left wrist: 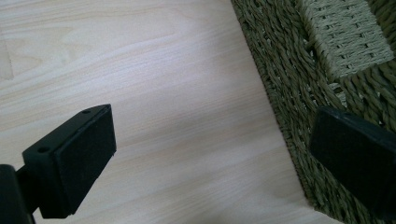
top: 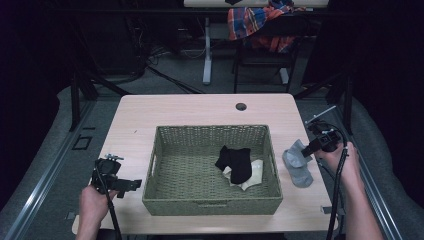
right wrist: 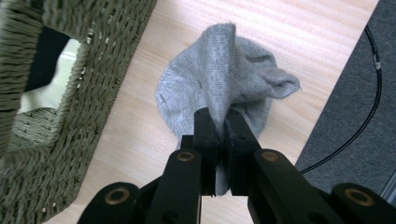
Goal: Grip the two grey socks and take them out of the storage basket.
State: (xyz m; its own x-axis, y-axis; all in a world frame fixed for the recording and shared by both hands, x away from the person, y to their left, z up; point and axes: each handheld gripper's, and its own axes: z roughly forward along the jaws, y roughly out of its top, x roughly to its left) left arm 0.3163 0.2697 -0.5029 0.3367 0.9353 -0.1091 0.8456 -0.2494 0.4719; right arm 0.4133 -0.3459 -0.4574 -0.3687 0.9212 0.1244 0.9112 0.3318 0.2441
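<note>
Grey sock [top: 297, 162] on the table just right of the woven basket [top: 212, 206], bunched, one fold pinched up between the closed jaws of the right gripper [right wrist: 221, 122], the rest draping to the tabletop. Green-olive rectangular basket sits mid-table, handle cutouts in its end walls. Inside it, toward the right: black sock [top: 235, 162] lying across a cream sock [top: 254, 172].
</note>
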